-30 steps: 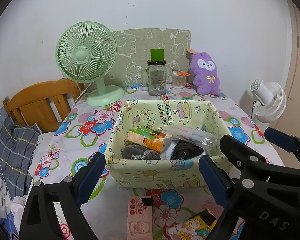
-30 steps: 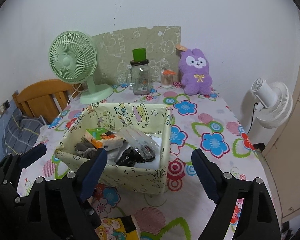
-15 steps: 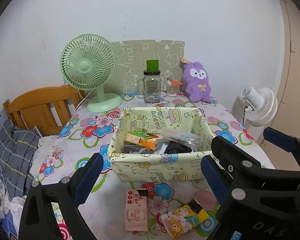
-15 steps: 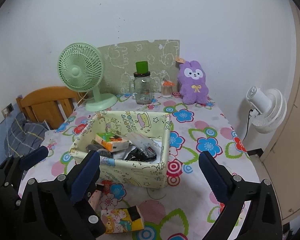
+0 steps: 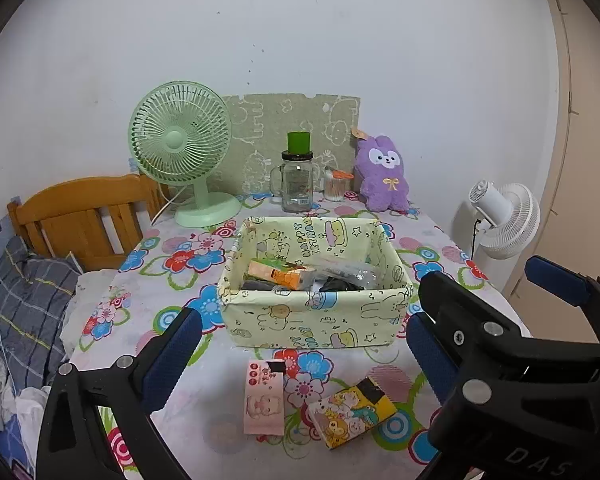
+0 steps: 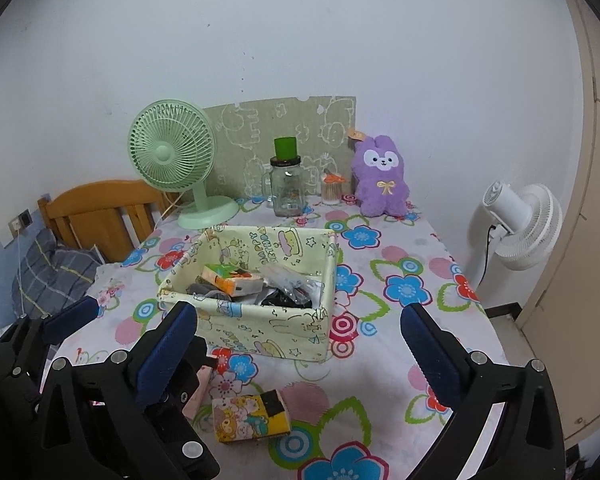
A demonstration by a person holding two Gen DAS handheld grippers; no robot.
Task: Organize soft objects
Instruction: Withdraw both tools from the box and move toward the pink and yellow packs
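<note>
A pale yellow fabric bin (image 5: 316, 324) (image 6: 276, 332) stands mid-table and holds an orange tissue pack (image 5: 280, 274), dark cloth and a clear bag. In front of it lie a pink tissue pack (image 5: 265, 398) and a yellow cartoon tissue pack (image 5: 350, 410) (image 6: 252, 420). A purple plush rabbit (image 5: 382, 176) (image 6: 380, 180) sits at the back right. My left gripper (image 5: 300, 356) is open and empty, above the near table edge. My right gripper (image 6: 300, 348) is open and empty, beside the left one; it also shows in the left wrist view (image 5: 556, 282).
A green desk fan (image 5: 180, 148), a glass jar with green lid (image 5: 298, 180) and a small cotton-swab jar (image 5: 335, 186) stand along the back wall. A white floor fan (image 5: 504, 220) is right of the table. A wooden bed frame (image 5: 80, 216) is left.
Both grippers have pulled back and up from the bin, so the two tissue packs on the table in front of it now show fully. Both stay open and empty.
</note>
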